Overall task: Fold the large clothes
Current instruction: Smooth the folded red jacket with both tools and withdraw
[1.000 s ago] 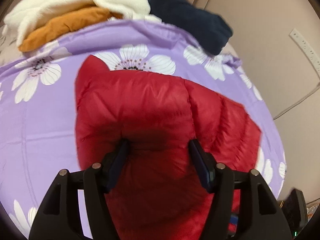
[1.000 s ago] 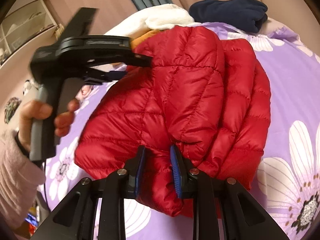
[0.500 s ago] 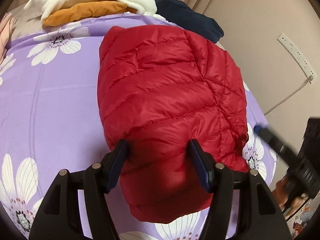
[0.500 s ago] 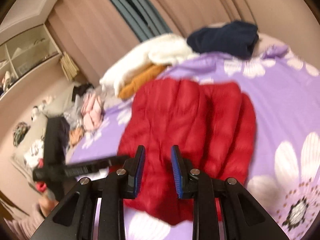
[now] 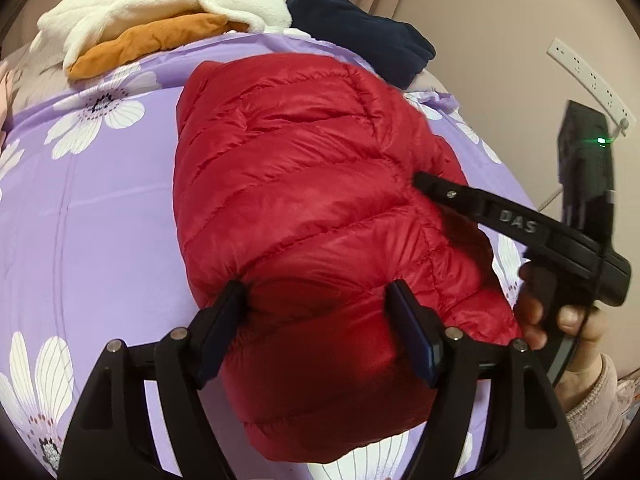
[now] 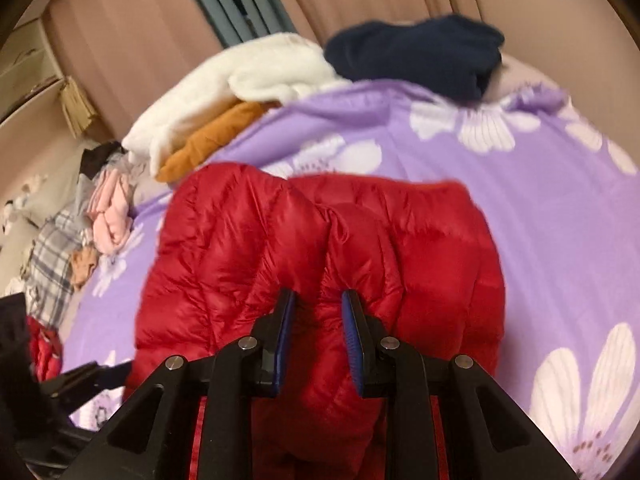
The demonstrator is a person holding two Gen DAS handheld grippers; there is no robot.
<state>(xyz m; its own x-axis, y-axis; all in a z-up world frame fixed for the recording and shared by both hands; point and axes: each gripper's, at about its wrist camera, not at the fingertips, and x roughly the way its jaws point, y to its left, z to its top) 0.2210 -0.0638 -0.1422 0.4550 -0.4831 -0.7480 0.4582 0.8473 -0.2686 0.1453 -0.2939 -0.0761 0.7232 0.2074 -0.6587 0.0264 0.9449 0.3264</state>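
A folded red puffer jacket (image 5: 304,200) lies on the purple flowered bed sheet (image 5: 80,208); it also shows in the right wrist view (image 6: 420,248). My left gripper (image 5: 316,296) is open, its jaws wide apart over the jacket's near end. My right gripper (image 6: 316,300) has its jaws a narrow gap apart with a ridge of the jacket between them; whether they pinch it is unclear. The right gripper also shows in the left wrist view (image 5: 424,180), its tip against the jacket's right side.
Folded white (image 5: 168,4), orange (image 5: 148,44) and navy (image 5: 360,36) clothes lie at the bed's far edge. A heap of mixed clothes (image 6: 92,232) lies off the bed's left side. A power strip (image 5: 588,76) hangs on the wall at right.
The jacket was lowered from the air onto the sheet and now lies flat and folded. The right gripper swung back, then returned to the jacket's side. The left gripper stayed open.
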